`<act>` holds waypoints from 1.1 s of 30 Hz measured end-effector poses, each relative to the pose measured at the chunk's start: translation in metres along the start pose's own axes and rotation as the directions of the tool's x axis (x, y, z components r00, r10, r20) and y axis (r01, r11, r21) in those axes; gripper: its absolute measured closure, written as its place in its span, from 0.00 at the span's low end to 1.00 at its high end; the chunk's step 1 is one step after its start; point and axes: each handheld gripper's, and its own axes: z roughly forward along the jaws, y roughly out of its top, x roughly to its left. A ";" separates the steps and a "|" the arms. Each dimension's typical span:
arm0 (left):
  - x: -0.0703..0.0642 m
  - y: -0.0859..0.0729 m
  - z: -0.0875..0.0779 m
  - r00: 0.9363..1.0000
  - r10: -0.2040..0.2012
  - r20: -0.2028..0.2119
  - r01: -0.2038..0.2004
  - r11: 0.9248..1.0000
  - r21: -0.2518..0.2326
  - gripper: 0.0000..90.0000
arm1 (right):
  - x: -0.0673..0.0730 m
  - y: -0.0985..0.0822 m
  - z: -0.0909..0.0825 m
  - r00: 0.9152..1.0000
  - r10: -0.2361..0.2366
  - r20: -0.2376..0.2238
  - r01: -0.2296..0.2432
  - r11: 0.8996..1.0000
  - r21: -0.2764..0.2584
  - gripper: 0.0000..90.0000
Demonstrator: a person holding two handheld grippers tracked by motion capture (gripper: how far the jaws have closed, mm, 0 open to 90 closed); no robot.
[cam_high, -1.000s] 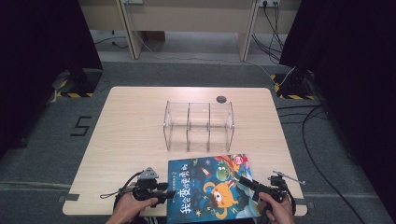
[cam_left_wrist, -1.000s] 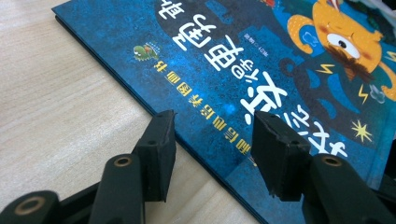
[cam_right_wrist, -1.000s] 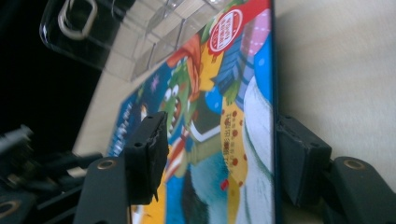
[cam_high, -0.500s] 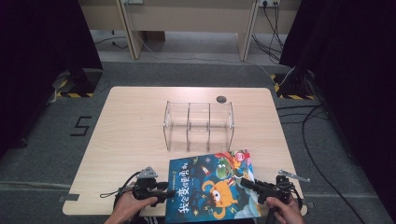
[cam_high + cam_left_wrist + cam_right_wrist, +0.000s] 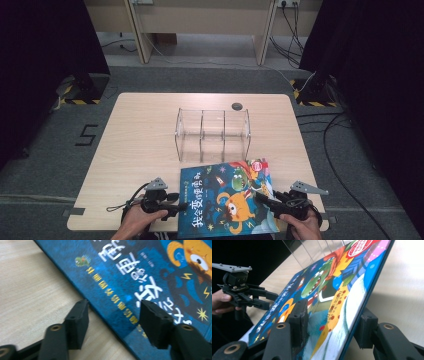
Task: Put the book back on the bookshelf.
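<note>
1. The picture book lies at the near edge of the surface, just in front of the clear three-slot rack. Its near end juts slightly past the surface's edge. The likely aim is to lift it and stand it in a slot.

2. The right hand-held gripper straddles the book's right edge, one jaw over the cover, one beneath. In the right gripper view that edge is already tilted up off the surface. The top pad sits on the cover, but I cannot tell whether the pinch is firm. Close fully before lifting further.

3. The left hand-held gripper is at the book's left edge. Its own view shows the jaws spread, having just been opening: one over the cover, one beside the edge on bare wood, neither pressing. Slide the outer jaw under the edge rather than pushing the book sideways.

4. Grip deep enough that the cover cannot peel away from the pages; a hold on the cover alone would probably let the book flop open.

5. Raise both sides together and keep it level, since a one-sided lift may twist it out of the right grip.

6. Turn it upright only once clear of the rack's walls.
</note>
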 end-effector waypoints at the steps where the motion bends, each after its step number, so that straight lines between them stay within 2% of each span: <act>1: 0.000 0.000 0.000 1.000 -0.002 0.003 0.002 1.000 -0.001 0.41 | 0.002 0.002 -0.001 1.000 -0.018 0.007 0.018 1.000 -0.005 0.57; 2: -0.001 0.000 0.001 1.000 -0.007 0.012 0.007 1.000 0.001 0.40 | 0.003 0.002 -0.001 0.999 -0.039 0.019 0.040 0.999 -0.015 0.56; 3: -0.001 0.000 0.001 1.000 -0.007 0.012 0.007 1.000 0.001 0.40 | 0.003 0.002 -0.001 0.999 -0.039 0.019 0.040 0.999 -0.015 0.56; 4: 0.000 0.001 0.003 0.999 -0.024 0.038 0.024 1.000 0.002 0.40 | 0.004 0.003 -0.002 0.997 -0.072 0.027 0.073 0.997 -0.032 0.56; 6: 0.000 0.000 0.004 0.998 -0.035 0.055 0.035 0.999 -0.005 0.41 | 0.004 0.005 -0.004 0.995 -0.097 0.034 0.099 0.994 -0.042 0.55; 12: -0.003 0.004 0.007 0.999 -0.018 0.037 0.018 1.000 0.001 0.41 | 0.000 0.005 -0.005 0.995 -0.085 0.050 0.087 0.996 -0.037 0.55; 19: -0.002 0.008 0.010 0.999 -0.011 0.042 0.011 1.000 0.011 0.41 | -0.005 0.003 -0.005 0.997 -0.050 0.056 0.051 0.998 -0.025 0.54; 22: 0.000 0.009 0.012 0.998 -0.031 0.054 0.032 1.000 -0.001 0.42 | -0.007 0.002 -0.005 0.998 -0.036 0.057 0.037 0.999 -0.022 0.54; 25: 0.003 0.010 0.013 0.995 -0.071 0.071 0.072 0.997 -0.010 0.44 | -0.005 0.003 -0.006 0.997 -0.054 0.059 0.056 0.998 -0.038 0.54; 26: 0.003 0.010 0.013 0.995 -0.071 0.071 0.072 0.997 -0.010 0.44 | -0.005 0.003 -0.006 0.997 -0.054 0.059 0.056 0.998 -0.038 0.54; 27: 0.005 0.011 0.014 0.993 -0.092 0.074 0.093 0.996 -0.012 0.45 | -0.004 0.004 -0.007 0.996 -0.067 0.063 0.070 0.996 -0.050 0.54; 33: 0.005 0.010 0.014 0.992 -0.108 0.073 0.110 0.994 -0.022 0.45 | -0.002 0.004 -0.007 0.994 -0.082 0.069 0.085 0.995 -0.052 0.54</act>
